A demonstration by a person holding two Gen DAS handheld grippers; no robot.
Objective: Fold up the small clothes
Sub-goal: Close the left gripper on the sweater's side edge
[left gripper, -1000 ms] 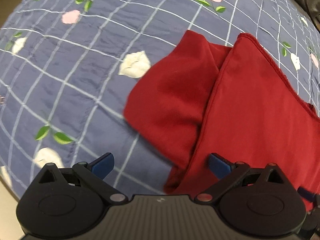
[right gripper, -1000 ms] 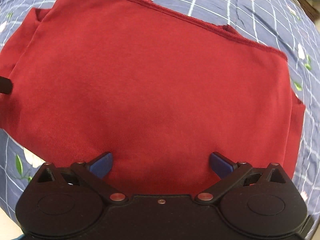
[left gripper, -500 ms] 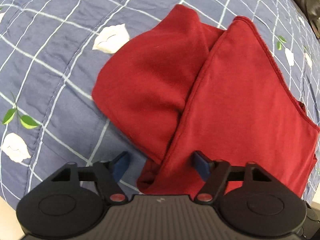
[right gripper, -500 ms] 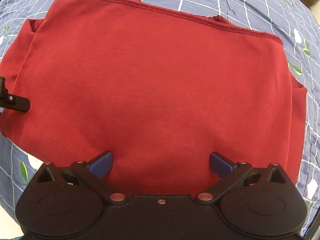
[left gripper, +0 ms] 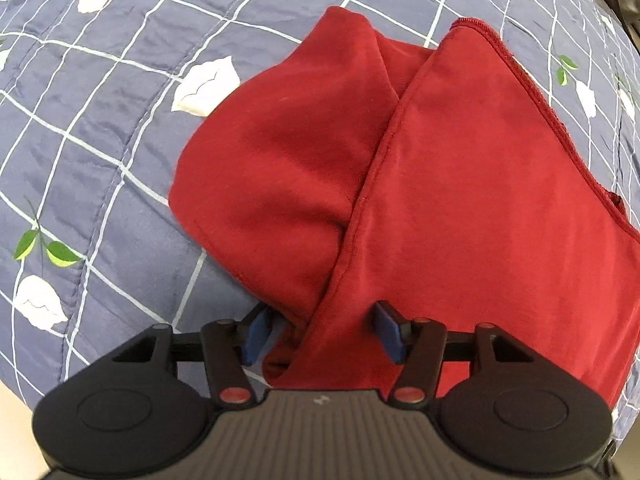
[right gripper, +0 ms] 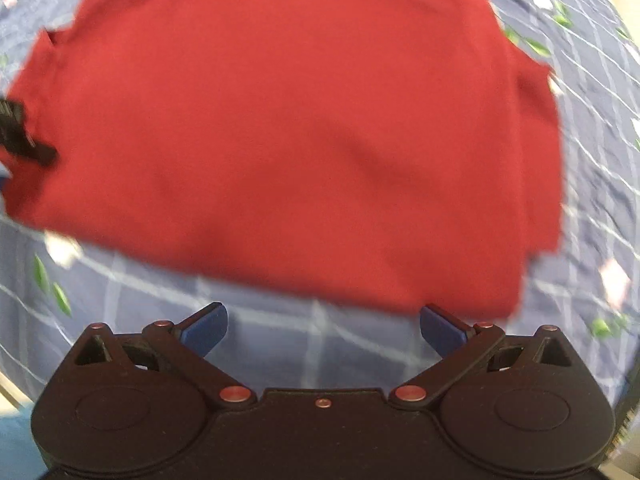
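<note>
Bedding: blue checked quilt (left gripper: 100, 152) with white flowers under everything.
Left gripper (left gripper: 322, 334): jaws partly closed around the near-left corner of the red garment (left gripper: 460, 200), not clearly pinching.
Garment: mid-quilt, one side flap lies folded.
Right gripper (right gripper: 323, 330): wide apart, empty, short of the near edge.
Progress: judged partway; further folds remain.

Left gripper (left gripper: 322, 334): black body, ribbed centre panel, blue fingertips (left gripper: 256, 334); red rivets. Right gripper (right gripper: 322, 330): identical black housing; blue fingertips (right gripper: 204, 328).

Matt red knit garment (left gripper: 460, 208), slightly shiny quilted bedcover (left gripper: 100, 128), matt blk plastic left gripper (left gripper: 320, 334)
</note>
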